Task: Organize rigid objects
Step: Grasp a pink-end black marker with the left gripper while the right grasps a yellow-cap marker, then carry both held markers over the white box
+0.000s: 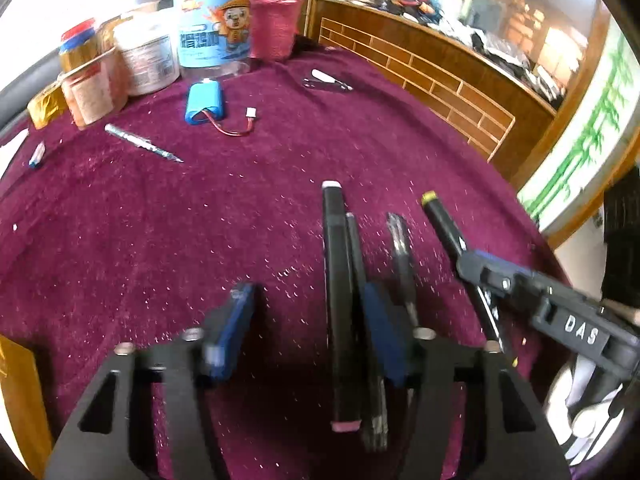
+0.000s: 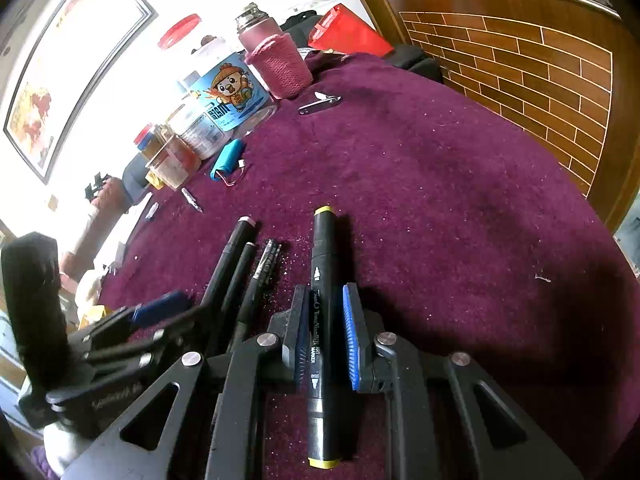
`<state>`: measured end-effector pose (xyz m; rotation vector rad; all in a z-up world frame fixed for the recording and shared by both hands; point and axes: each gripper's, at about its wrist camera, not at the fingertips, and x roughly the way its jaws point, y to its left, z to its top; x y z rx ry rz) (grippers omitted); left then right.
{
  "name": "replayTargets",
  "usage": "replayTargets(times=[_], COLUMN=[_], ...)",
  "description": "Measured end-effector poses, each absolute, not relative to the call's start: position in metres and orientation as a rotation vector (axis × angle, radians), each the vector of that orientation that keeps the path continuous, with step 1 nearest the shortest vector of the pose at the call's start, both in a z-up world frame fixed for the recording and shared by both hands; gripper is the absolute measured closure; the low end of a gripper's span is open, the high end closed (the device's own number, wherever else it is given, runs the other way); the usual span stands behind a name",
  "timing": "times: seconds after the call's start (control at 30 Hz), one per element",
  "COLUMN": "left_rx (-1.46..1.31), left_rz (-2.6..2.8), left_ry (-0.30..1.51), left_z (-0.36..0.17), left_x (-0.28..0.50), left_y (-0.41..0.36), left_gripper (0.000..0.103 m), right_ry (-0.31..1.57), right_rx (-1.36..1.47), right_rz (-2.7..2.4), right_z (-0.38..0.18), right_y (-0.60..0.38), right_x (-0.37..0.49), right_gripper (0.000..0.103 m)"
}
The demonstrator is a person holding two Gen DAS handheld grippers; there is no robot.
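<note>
On the purple cloth, a row of pens lies near me. My right gripper (image 2: 326, 312) straddles a black marker with yellow ends (image 2: 322, 280); the blue pads sit close beside it with small gaps, so it looks slightly open. It also shows in the left wrist view (image 1: 472, 264) over the marker (image 1: 442, 222). My left gripper (image 1: 308, 316) is open; a black marker with pink ends (image 1: 336, 280) and a thinner black pen (image 1: 356, 248) lie between its fingers, near the right one. A clear-barrelled pen (image 1: 400, 248) lies to the right.
Farther off lie a blue battery pack with red wire (image 1: 204, 102), a silver metal pen (image 1: 140, 143), a nail clipper (image 1: 326, 80) and a small blue item (image 1: 37, 155). Jars, a cartoon-labelled tub (image 1: 214, 28) and a pink bottle (image 1: 276, 20) stand at the back. A wooden headboard (image 1: 420, 68) borders the right.
</note>
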<state>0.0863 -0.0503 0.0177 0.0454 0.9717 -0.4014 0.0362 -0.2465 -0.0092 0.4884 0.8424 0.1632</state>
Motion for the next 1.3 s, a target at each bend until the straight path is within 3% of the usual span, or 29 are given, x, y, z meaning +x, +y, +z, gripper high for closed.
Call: replayTargets(times=[0.07, 0.37, 0.47, 0.87, 0.97, 1.03, 1.07, 1.17, 1.3], left_rx=[0.039, 0.249, 0.204, 0.118, 0.12, 0.192, 0.201, 0.125, -0.013], left_rz=[-0.392, -0.342, -0.384, -0.379, -0.361, -0.36, -0.363, -0.387, -0.4], left_ry=[0.967, 0.897, 0.933, 0.975, 0.934, 0.892, 0.884, 0.901, 0.925], left_z=[0.016, 0.015, 0.017, 0.016, 0.014, 0.013, 0.013, 0.015, 0.018], left_x=[0.085, 0.081, 0.081, 0.008, 0.008, 0.005, 0.005, 0.001, -0.014], left_y=[-0.041, -0.074, -0.07, -0.036, -0.045, -0.056, -0.056, -0.039, -0.005], left_gripper=[0.071, 0.07, 0.091, 0.09, 0.074, 0.072, 0.073, 0.09, 0.09], right_ry=[0.842, 0.838, 0.836, 0.834, 0.833, 0.833, 0.832, 0.831, 0.827], right_rx=[0.496, 0.47, 0.471, 0.497, 0.497, 0.498, 0.502, 0.511, 0.515], right_rz=[0.166, 0.165, 0.167, 0.179, 0.179, 0.18, 0.181, 0.186, 0.187], right_z=[-0.01, -0.008, -0.009, -0.01, -0.01, -0.01, -0.01, -0.01, -0.01], right_y=[-0.248, -0.245, -0.246, -0.249, -0.249, -0.249, -0.25, -0.25, -0.251], right_x=[0.036, 0.036, 0.036, 0.036, 0.036, 0.036, 0.036, 0.036, 0.036], right_gripper=[0.088, 0.085, 0.085, 0.085, 0.085, 0.085, 0.085, 0.085, 0.085])
